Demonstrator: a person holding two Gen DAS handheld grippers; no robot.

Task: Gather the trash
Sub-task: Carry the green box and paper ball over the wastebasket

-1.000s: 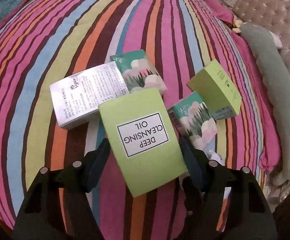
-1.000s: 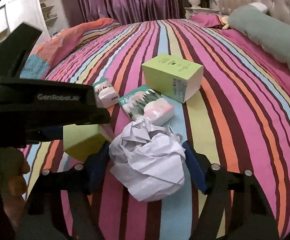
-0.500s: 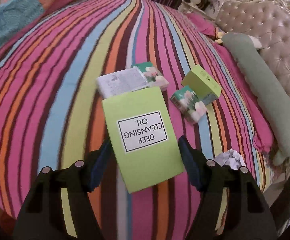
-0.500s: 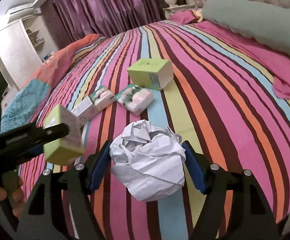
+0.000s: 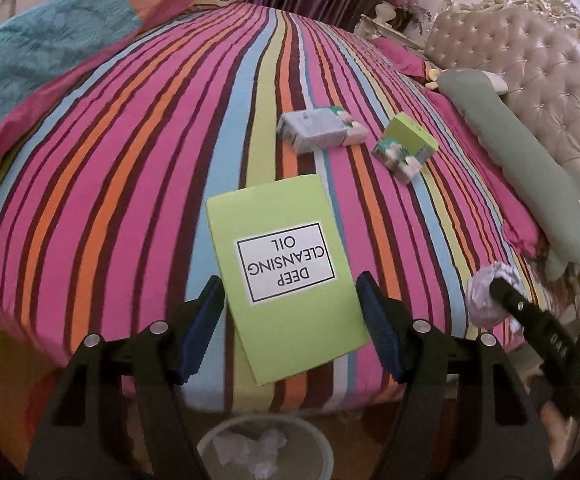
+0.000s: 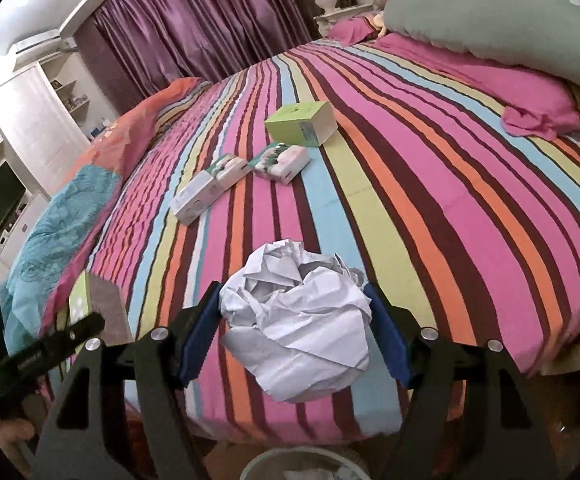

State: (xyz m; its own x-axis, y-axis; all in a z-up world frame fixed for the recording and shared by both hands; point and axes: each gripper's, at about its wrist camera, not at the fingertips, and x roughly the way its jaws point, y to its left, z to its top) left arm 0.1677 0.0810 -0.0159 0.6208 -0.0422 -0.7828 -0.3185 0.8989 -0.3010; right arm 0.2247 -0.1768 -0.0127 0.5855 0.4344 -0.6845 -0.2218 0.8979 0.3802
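Left gripper (image 5: 290,316) jaws pinching a green box (image 5: 286,276) above the striped bed's (image 5: 130,168) edge, right gripper (image 6: 296,328) jaws pinching a crumpled paper ball (image 6: 298,320), trash bin (image 5: 266,448) below both, more boxes (image 6: 286,152) on the bed

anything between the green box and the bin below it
Nothing visible. The left tongs hold the green box off the bed's edge, and the bin sits below with only open air between.

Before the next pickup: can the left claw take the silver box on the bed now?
Probably not: the left claw already grips the green cleansing oil box; the silver box lies far up the bed.
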